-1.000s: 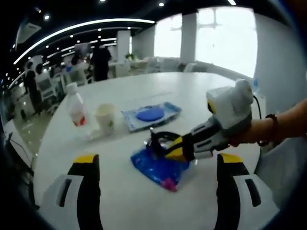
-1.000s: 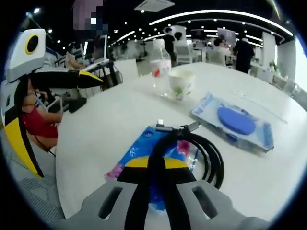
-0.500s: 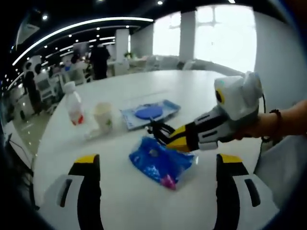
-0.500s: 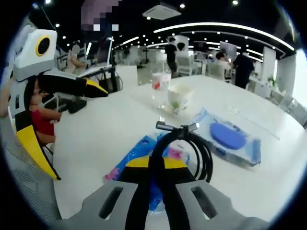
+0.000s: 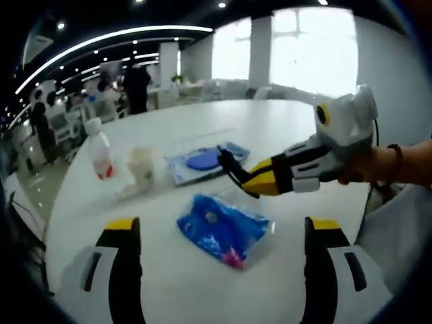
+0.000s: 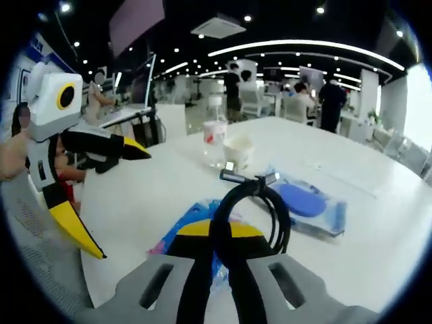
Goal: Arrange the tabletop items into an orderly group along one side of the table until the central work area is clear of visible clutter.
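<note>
Right hand-held gripper (image 6: 219, 233): jaws were clamped on the coiled black cable (image 6: 253, 202); in the left gripper view it (image 5: 251, 183) hung in the air over the surface (image 5: 283, 128).
Change: a second back the cable lay on the blue pouch (image 5: 221, 228); now it was lifted clear of it and carried up and toward the far items.
Cable: held off the surface, coil upright ahead of the jaws, plug ends at the top.
Left hand-held gripper (image 5: 219, 251): jaws stood wide apart and empty, low over the near surface; it had hardly moved. Seen also in the right gripper view (image 6: 101, 196).
Blue pouch: stayed flat mid-surface, between the left jaws' line of sight, now uncovered.
Far group: bottle (image 5: 98, 150), cup (image 5: 142, 167) and blue-lidded tray (image 5: 202, 160) stood close together toward one side.
Meaning: pickup looked done; the cable was likely bound for that group. The pouch was left as the main clutter in the centre.
Risk: loose coil might sag or slip on set-down.
</note>
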Action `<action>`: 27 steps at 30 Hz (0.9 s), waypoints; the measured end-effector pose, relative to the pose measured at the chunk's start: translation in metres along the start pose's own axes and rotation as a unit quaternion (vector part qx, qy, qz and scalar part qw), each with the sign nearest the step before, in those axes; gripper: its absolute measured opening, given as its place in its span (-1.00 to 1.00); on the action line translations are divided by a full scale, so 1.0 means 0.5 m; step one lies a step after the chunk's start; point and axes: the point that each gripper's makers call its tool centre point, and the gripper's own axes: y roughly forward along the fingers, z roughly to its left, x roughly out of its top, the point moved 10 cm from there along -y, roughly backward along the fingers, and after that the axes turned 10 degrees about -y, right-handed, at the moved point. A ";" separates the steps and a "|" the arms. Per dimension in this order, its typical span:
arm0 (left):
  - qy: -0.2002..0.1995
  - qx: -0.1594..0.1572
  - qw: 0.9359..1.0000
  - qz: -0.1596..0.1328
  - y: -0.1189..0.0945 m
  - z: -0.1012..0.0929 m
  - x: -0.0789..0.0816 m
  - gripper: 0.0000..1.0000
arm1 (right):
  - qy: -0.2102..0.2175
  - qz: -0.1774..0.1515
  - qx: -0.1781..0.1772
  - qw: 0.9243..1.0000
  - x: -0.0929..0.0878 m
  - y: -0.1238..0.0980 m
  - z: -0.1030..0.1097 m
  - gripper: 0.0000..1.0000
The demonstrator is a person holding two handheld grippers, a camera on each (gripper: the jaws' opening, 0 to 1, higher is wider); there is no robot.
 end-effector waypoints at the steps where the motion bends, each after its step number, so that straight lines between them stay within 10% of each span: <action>1: 0.001 -0.001 1.000 0.000 0.000 -0.001 0.000 0.95 | 0.001 0.001 -0.004 1.000 -0.001 -0.007 -0.003 -0.88; 27: 0.008 -0.021 1.000 0.015 0.003 -0.018 -0.008 0.94 | -0.009 0.054 -0.065 0.996 -0.053 -0.109 -0.067 -0.88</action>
